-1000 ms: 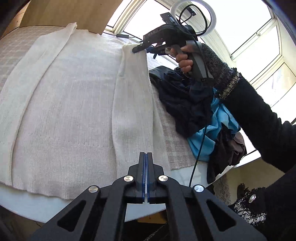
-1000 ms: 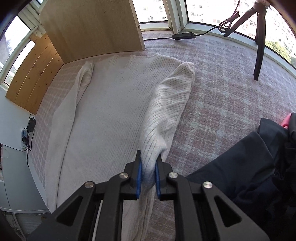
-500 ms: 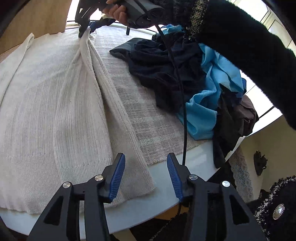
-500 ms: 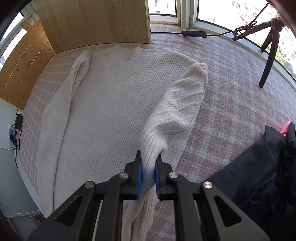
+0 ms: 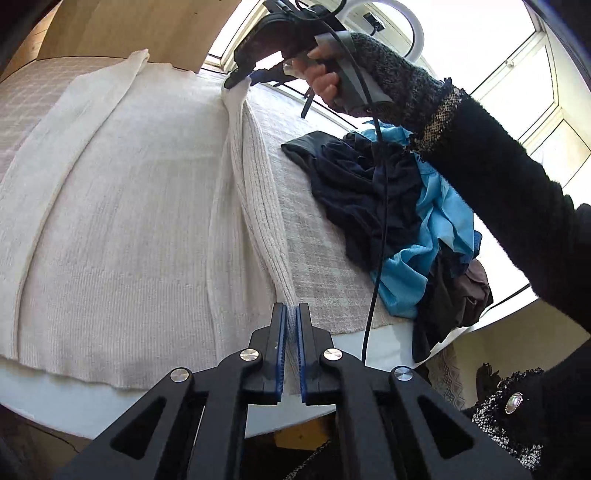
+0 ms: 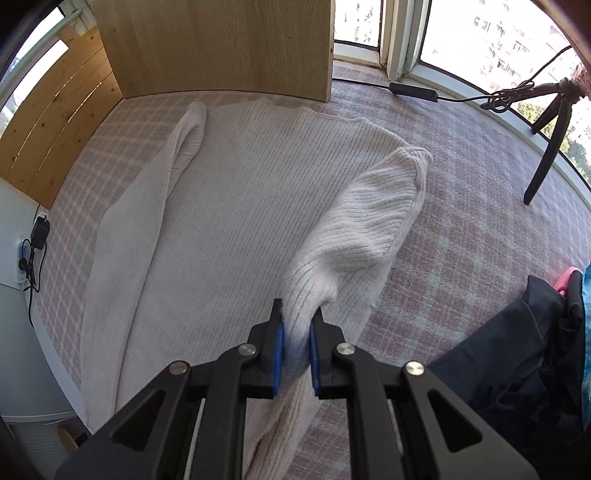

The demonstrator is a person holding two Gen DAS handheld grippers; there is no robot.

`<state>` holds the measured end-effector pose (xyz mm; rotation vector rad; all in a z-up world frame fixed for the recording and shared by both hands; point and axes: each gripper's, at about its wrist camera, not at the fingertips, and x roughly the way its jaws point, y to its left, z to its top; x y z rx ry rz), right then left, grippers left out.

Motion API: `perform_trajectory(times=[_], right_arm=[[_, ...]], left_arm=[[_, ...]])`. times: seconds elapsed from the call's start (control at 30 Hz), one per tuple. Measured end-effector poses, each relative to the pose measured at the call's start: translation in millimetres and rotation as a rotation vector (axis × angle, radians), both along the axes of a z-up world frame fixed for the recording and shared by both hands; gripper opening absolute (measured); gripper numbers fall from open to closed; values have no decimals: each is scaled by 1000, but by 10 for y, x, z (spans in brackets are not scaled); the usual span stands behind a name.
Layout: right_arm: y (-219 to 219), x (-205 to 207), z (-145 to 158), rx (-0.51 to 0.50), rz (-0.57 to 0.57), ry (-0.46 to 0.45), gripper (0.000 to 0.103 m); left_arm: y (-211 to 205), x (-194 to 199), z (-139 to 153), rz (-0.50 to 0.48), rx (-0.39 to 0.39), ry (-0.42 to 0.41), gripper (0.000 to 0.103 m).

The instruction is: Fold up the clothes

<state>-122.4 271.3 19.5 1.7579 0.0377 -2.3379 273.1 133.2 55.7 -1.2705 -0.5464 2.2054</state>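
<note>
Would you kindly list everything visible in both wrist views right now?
sweater: one, cream, spread flat on the cloth, right sleeve lifted
tablecloth: one, pale plaid, covering the table
clothes pile: one, dark and blue, right of the sweater
wooden board: one, light wood, beyond the collar
tripod: one, black, by the window
ring light: one, white, by the window
power strip: one, white, far left
left claw: one, black, shut on the sleeve's lower end
right claw: one, black, shut on the upper sleeve
</note>
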Motion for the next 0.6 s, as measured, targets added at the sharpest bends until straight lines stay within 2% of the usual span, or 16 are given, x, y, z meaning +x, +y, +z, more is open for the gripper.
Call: perform_trajectory(times=[0.07,0.23,0.37,0.53,0.6], right_arm=[[-144,-39,-45,15,15,-7,11],[-444,-141,-324,53,49,-45,12],[-529,-178,-447,24,50,-50,14],[-422,-221,-379,-84,-8,-49,13],[-426,-209,-333,-96,0,-23,13]], left_arm=[[-192,-27,-87,56,22,-38,5],[-440,-58,-313,122,-1,-101,5],[-503,-51,-280,140,-17,-81,5],[-573,-52,-191,153,-47,-49,5],[-576,-73,-246,147,-63,-63,5]])
